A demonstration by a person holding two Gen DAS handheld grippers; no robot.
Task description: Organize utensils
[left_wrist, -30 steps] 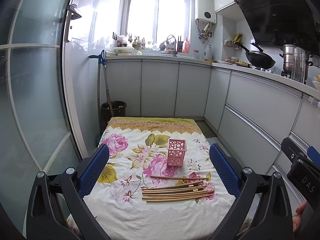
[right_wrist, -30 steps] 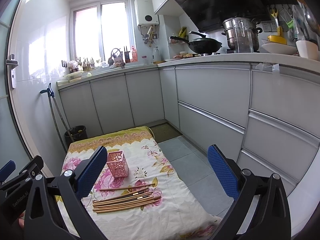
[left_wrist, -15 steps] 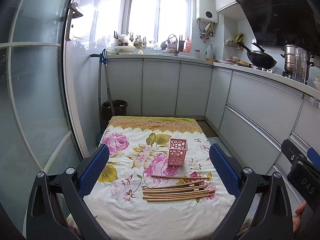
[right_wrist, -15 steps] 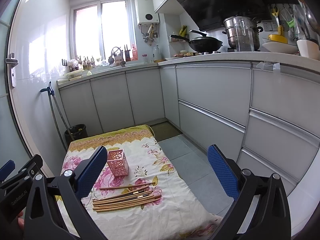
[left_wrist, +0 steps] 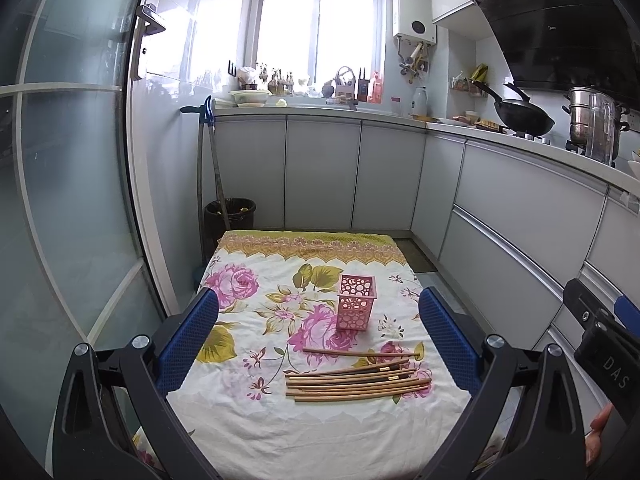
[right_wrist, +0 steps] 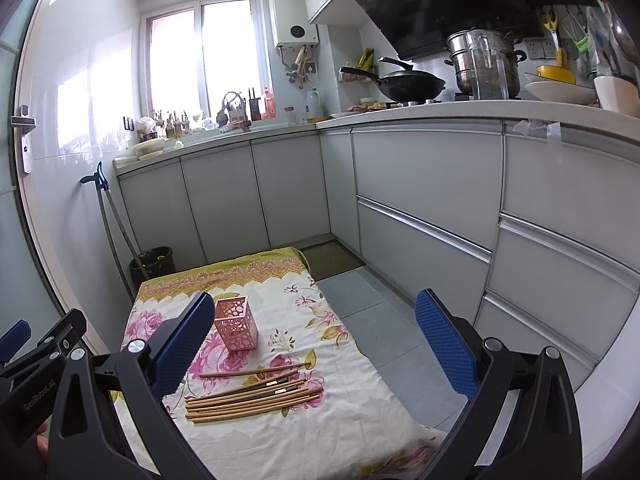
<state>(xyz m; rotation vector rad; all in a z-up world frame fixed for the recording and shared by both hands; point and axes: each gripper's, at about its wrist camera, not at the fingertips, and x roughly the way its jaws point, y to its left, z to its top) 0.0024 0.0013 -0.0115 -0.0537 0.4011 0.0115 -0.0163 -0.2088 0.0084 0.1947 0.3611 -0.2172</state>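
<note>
Several wooden chopsticks (left_wrist: 356, 380) lie side by side on a floral cloth (left_wrist: 260, 292), one a little apart from the bundle; they also show in the right wrist view (right_wrist: 252, 396). A pink perforated square holder (left_wrist: 356, 307) stands upright just behind them, also seen in the right wrist view (right_wrist: 236, 323). My left gripper (left_wrist: 318, 336) is open and empty, held above the table's near edge. My right gripper (right_wrist: 314, 340) is open and empty, above the table's right side.
The small cloth-covered table (right_wrist: 352, 432) stands in a narrow kitchen. Grey cabinets (left_wrist: 520, 232) run along the right and back. A glass door (left_wrist: 72, 200) is on the left. A black bin (left_wrist: 230, 216) and mop stand behind the table. Tiled floor (right_wrist: 372, 316) lies right.
Both views have shifted very slightly closer to the table. The chopsticks and holder have not moved. Both grippers stay open.
</note>
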